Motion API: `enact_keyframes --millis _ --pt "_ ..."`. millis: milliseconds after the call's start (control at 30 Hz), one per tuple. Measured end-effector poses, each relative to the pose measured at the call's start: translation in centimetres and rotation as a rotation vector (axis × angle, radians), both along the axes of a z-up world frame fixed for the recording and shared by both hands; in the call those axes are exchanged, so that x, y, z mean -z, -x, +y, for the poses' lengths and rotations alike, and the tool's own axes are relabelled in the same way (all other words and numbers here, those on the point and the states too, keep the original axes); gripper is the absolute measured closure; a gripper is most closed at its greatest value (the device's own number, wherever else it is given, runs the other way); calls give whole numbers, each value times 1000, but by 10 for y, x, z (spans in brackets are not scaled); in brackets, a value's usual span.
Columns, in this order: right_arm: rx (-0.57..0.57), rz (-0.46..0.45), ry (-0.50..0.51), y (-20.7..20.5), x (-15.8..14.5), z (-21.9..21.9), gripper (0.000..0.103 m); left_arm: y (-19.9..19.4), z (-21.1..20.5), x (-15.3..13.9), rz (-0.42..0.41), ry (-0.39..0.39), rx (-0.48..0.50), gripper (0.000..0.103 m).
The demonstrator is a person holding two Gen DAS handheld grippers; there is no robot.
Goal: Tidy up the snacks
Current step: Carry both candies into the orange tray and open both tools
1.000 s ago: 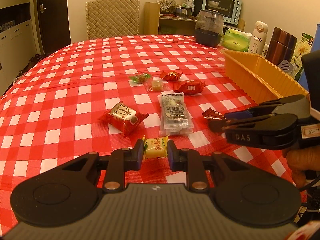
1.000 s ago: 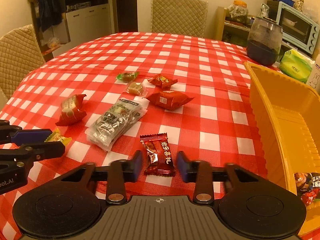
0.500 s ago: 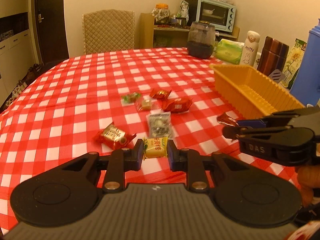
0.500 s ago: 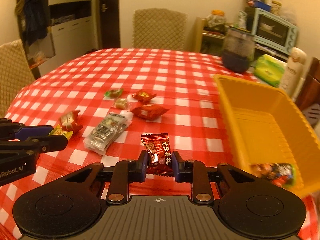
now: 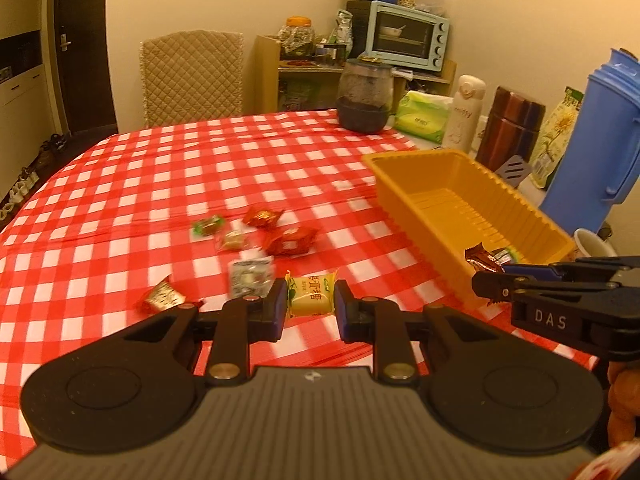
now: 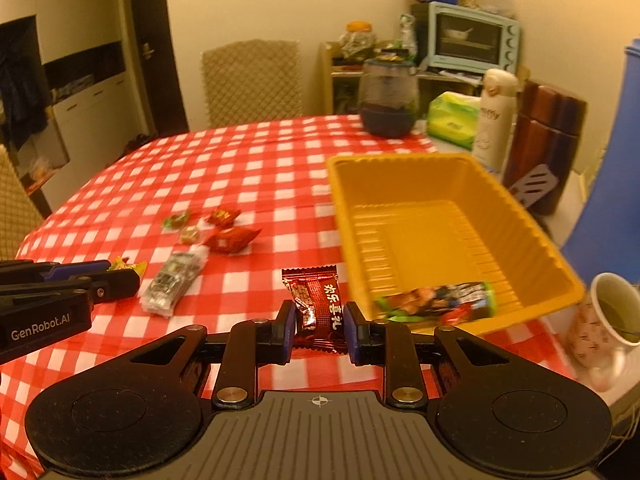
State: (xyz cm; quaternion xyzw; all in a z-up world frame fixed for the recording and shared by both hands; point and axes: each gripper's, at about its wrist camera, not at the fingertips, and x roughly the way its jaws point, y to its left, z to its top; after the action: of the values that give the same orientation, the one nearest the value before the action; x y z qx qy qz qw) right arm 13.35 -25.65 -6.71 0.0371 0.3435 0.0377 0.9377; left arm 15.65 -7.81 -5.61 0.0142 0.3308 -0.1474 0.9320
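Red-and-white cloth: the checked tablecloth (image 5: 160,184) covers the table in both views.
Left wrist view, grip: the left gripper (image 5: 310,304) is clamped on a yellow candy (image 5: 311,295), held clear above the cloth.
Left wrist view, right side: the right gripper (image 5: 486,282) enters from the right edge, pinching a dark red candy (image 5: 482,258) near the orange tray's near end.
Left wrist view, tray: the orange tray (image 5: 400,184) stands right of centre, a blue jug (image 5: 596,128) beyond it.
Left wrist view, loose snacks: several wrapped pieces lie on the cloth left of the tray, among them a red packet (image 5: 291,241) and a green candy (image 5: 207,225).
Right wrist view, grip: the right gripper (image 6: 319,324) is closed on the dark red candy (image 6: 318,306), just left of the tray.
Right wrist view, tray: the orange tray (image 6: 400,172) holds one long snack pack (image 6: 436,303) at its near end.
Right wrist view, left edge: the left gripper (image 6: 134,276) shows the yellow candy (image 6: 129,266) at its tips.
Right wrist view, far right: a white mug (image 6: 608,320) stands near the tray's near right corner.
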Motion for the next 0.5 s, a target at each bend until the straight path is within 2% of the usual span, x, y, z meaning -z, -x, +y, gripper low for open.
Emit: enact_keyframes --millis 267,500 --pt "71 -36 -3 1 -22 -37 77 -7 -38 -14 -8 19 67 81" --pt "136 -51 18 -12 -30 -81 77 -27 -79 -19 -14 24 139 81"
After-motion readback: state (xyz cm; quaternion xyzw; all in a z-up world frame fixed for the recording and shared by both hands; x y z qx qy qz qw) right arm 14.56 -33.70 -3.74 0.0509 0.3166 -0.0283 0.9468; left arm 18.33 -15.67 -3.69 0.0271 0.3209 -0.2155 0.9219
